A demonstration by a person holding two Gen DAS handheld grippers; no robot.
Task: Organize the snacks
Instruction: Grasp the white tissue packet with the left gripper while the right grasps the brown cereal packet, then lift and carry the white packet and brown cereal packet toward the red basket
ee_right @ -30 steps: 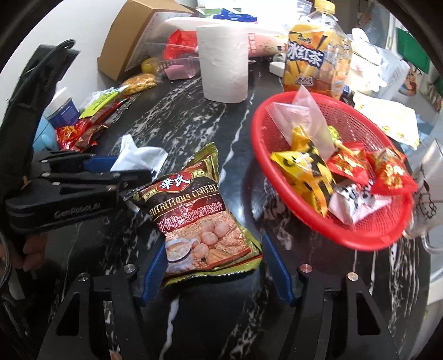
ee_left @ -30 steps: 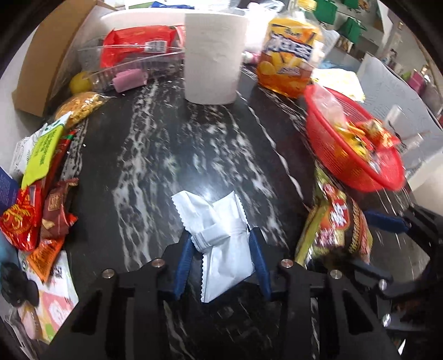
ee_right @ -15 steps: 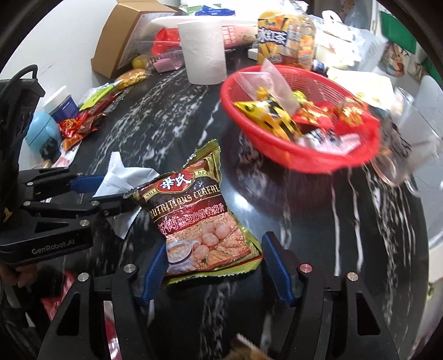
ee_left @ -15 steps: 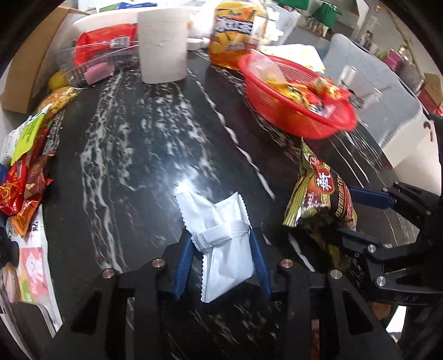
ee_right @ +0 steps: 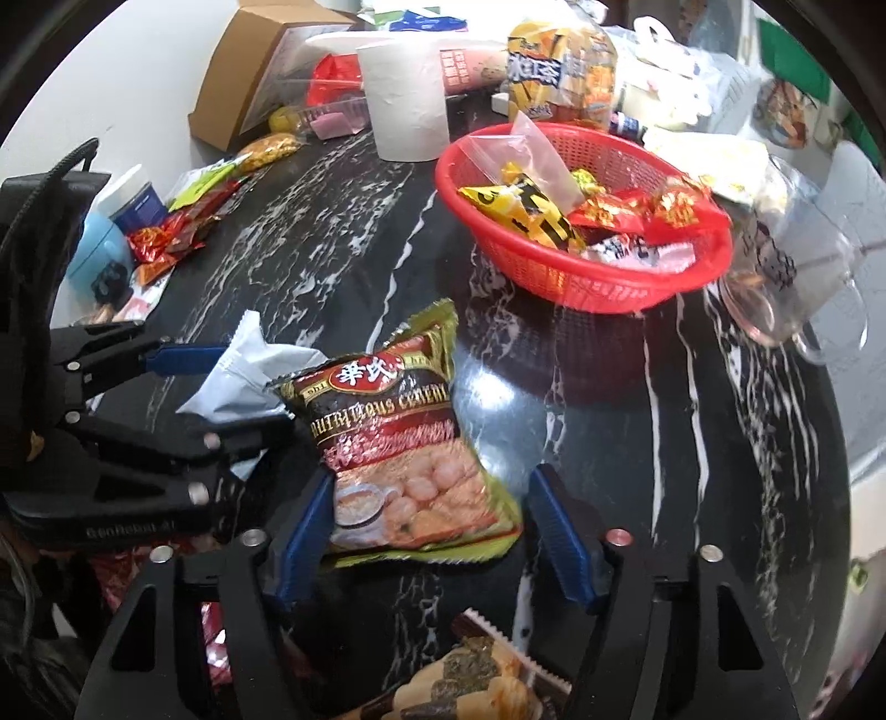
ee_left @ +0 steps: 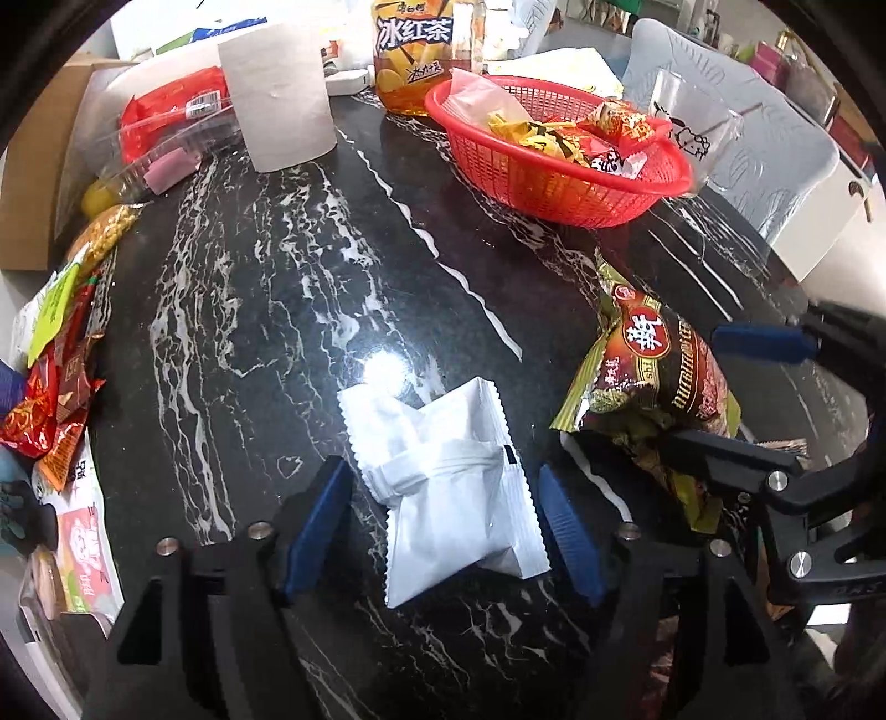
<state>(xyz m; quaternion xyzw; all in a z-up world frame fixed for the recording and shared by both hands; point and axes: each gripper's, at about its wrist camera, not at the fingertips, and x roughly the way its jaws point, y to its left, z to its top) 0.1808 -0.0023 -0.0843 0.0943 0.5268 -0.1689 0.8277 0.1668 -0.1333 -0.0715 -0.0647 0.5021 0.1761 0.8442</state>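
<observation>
My left gripper [ee_left: 446,518] is shut on a white snack packet [ee_left: 448,487] and holds it over the black marble table [ee_left: 249,310]. My right gripper [ee_right: 429,523] is shut on a brown cereal bag [ee_right: 398,443]; the bag also shows at the right of the left wrist view [ee_left: 659,382]. A red basket [ee_right: 581,221] with several snack packets stands at the far right; it also shows in the left wrist view [ee_left: 559,160]. The two grippers are side by side, the left one [ee_right: 183,387] to the left of the cereal bag.
A paper roll [ee_left: 277,105], an iced tea bottle [ee_left: 415,50] and a clear tray with red packets [ee_left: 171,127] stand at the back. Loose snack packets [ee_left: 55,376] lie along the left edge. A glass mug [ee_right: 797,277] is right of the basket. Another packet [ee_right: 476,681] lies under my right gripper.
Both grippers have pulled back from the basket and swung right, still holding their packets. The basket now sits farther away.
</observation>
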